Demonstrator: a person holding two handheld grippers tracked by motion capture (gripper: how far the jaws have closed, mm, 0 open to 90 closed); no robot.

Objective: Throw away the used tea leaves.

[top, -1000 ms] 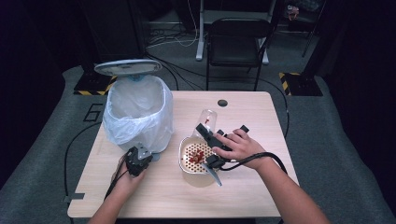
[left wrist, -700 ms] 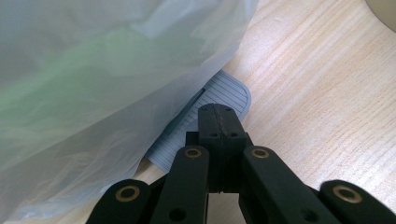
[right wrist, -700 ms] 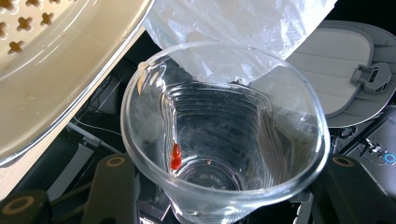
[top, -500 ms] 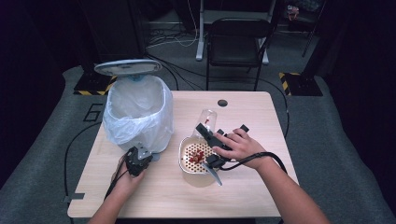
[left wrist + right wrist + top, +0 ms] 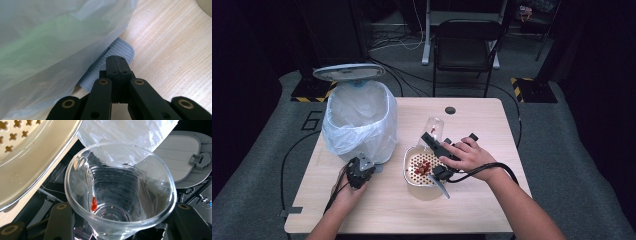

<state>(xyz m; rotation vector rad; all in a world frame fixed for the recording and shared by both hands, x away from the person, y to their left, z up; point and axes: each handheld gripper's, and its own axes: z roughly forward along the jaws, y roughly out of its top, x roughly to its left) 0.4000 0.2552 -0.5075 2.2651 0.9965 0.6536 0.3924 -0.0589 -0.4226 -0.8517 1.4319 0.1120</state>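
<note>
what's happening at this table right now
A person works with a gripper in each hand. The right gripper holds a clear plastic cup tipped over a cream perforated strainer bowl that already holds small red pieces; one red piece clings inside the cup near its bottom. The left gripper, jaws shut and empty, rests on the grey ribbed pedal at the foot of the white bag-lined bin, whose lid stands open.

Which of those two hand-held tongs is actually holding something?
The right tongs, over the perforated strainer bowl, grip a tipped clear plastic cup. The left tongs, beside the bag-lined bin, are shut on nothing.
</note>
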